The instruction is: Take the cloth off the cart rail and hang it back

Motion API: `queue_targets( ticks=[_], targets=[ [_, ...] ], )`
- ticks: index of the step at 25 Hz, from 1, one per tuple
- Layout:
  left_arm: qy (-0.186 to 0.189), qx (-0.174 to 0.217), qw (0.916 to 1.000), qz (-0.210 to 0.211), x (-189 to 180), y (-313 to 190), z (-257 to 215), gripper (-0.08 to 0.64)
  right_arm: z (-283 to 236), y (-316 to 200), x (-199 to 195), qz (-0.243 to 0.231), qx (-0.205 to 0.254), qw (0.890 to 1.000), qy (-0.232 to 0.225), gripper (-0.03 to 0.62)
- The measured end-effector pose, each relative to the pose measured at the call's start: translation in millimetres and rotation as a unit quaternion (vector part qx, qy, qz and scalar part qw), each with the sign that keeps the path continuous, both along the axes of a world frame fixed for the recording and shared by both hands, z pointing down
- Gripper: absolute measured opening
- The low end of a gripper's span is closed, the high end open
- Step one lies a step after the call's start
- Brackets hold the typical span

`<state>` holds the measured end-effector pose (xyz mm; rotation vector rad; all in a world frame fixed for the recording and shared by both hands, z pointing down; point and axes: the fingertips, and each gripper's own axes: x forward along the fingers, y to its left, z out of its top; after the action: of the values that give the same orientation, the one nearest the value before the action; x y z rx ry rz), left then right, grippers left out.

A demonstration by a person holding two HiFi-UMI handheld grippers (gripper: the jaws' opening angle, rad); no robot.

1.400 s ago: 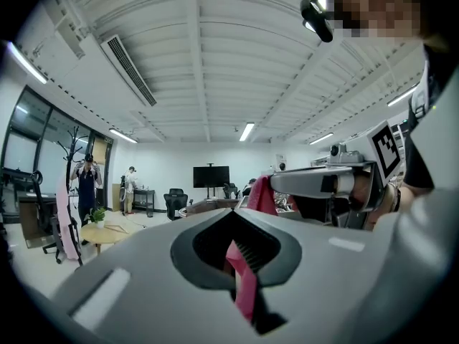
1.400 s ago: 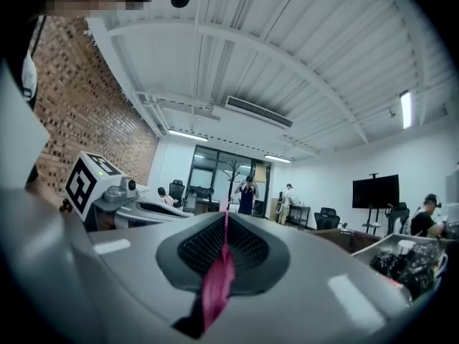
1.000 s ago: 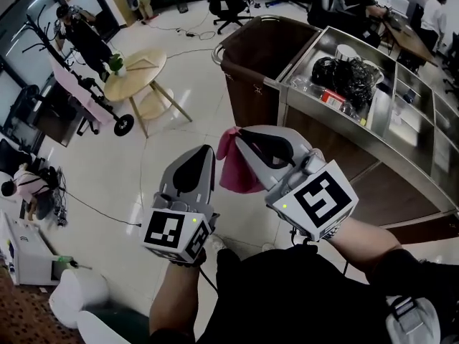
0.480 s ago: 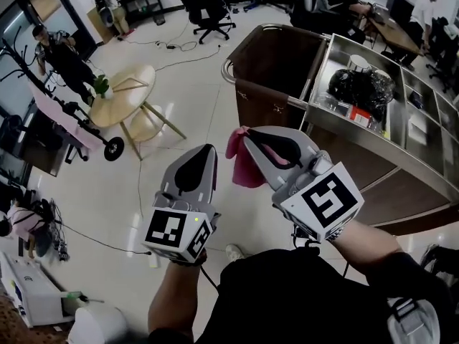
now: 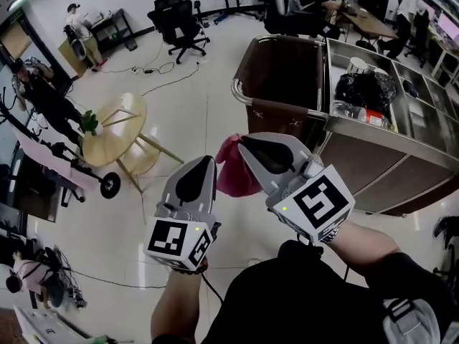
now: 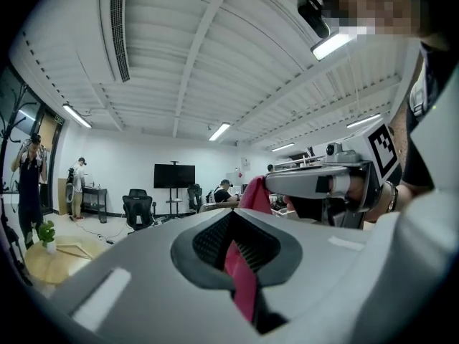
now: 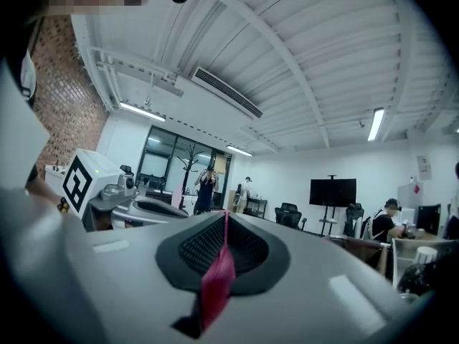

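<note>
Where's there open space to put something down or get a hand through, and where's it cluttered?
Free: the tiled floor between the round table and the cart, and most of the round table's top, beside the plant. Crowded: the cart's top tray, filled with black bags and a cup.

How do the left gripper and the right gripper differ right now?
In the head view the left gripper points straight ahead, while the right gripper angles in toward it from the cart side. The marker patterns on their cubes differ. Both are shut on the pink cloth.
</note>
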<state>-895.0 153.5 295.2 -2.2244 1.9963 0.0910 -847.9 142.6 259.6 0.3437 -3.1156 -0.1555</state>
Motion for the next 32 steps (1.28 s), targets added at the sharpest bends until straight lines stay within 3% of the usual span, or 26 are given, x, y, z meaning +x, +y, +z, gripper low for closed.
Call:
queue_targets(
  ticks=[5, 10, 18, 25, 32],
  targets=[
    [0.016, 0.007, 0.9996, 0.021, -45, 2, -9, 0.003, -9, 3, -47, 0.019, -0.009, 1.0, 0.009, 0.012],
    [0.031, 0.013, 0.9986, 0.04, -100, 38, -38, 0.003, -38, 43, -104, 0.034, -0.008, 0.999, 0.014, 0.011],
    [0.025, 0.01, 0.9989, 0.038, -152, -58, -49, 0.003, -43, -49, -162, 0.02, -0.022, 0.999, 0.013, 0.011],
    [0.021, 0.005, 0.9994, 0.027, -190, -105, -51, 0.003, -36, -93, -205, 0.005, -0.038, 0.999, 0.017, 0.011],
    [0.028, -0.008, 0.9987, 0.041, -244, -137, -51, 0.003, -39, -127, -257, 0.027, -0.049, 0.998, 0.023, 0.011]
  ],
)
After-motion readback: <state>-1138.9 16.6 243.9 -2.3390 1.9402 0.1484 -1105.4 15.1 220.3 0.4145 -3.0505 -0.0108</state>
